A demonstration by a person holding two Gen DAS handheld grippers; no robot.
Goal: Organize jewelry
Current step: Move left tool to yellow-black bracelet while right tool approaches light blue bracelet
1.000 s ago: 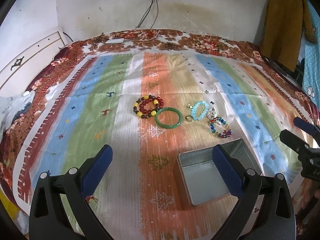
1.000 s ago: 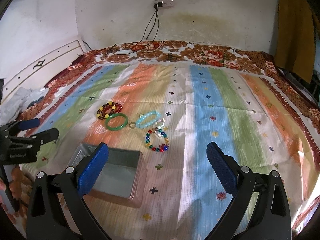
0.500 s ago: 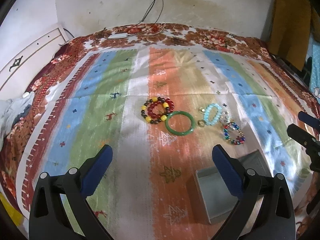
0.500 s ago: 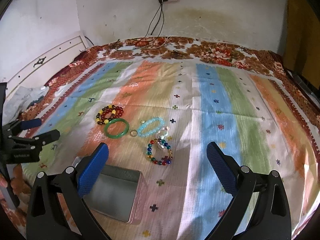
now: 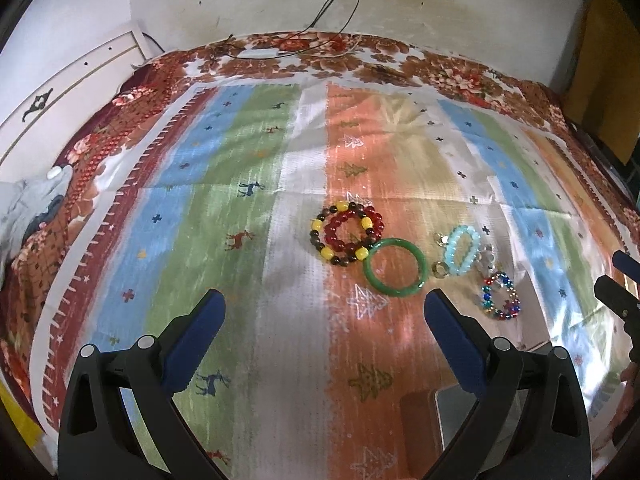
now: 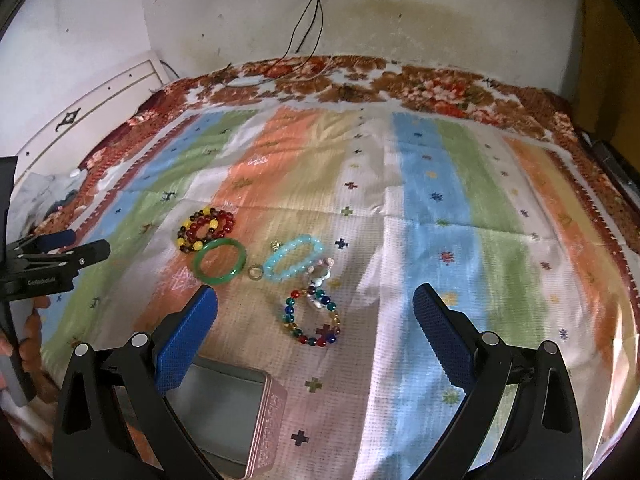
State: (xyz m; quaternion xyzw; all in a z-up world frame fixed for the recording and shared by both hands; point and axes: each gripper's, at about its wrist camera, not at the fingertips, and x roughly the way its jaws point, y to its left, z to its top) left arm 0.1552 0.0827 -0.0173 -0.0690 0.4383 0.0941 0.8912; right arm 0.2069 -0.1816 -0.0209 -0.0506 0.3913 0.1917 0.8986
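Note:
Jewelry lies in a row on the striped cloth: a red and yellow bead bracelet [image 5: 346,235] [image 6: 206,228], a green bangle [image 5: 394,266] [image 6: 219,266], a small ring [image 5: 440,270] [image 6: 255,272], a light blue bead bracelet [image 5: 461,250] [image 6: 294,257], a pale charm piece [image 6: 320,273] and a multicolour bead bracelet [image 5: 501,296] [image 6: 313,318]. An open metal tin [image 6: 224,412] [image 5: 448,412] sits nearer than them. My left gripper [image 5: 324,332] is open and empty, short of the bangle. My right gripper [image 6: 316,326] is open and empty over the multicolour bracelet.
The striped cloth [image 5: 240,240] covers a bed with a floral border. A white headboard [image 5: 60,96] stands at the left, a wall with cables [image 6: 308,32] behind. A bundle of cloth [image 5: 28,208] lies at the left edge. Each gripper shows in the other's view [image 5: 620,296] [image 6: 52,260].
Both grippers have moved forward toward the jewelry, which now looks larger and lower in view. The tin has slid toward the bottom of both views. Both grippers stay open.

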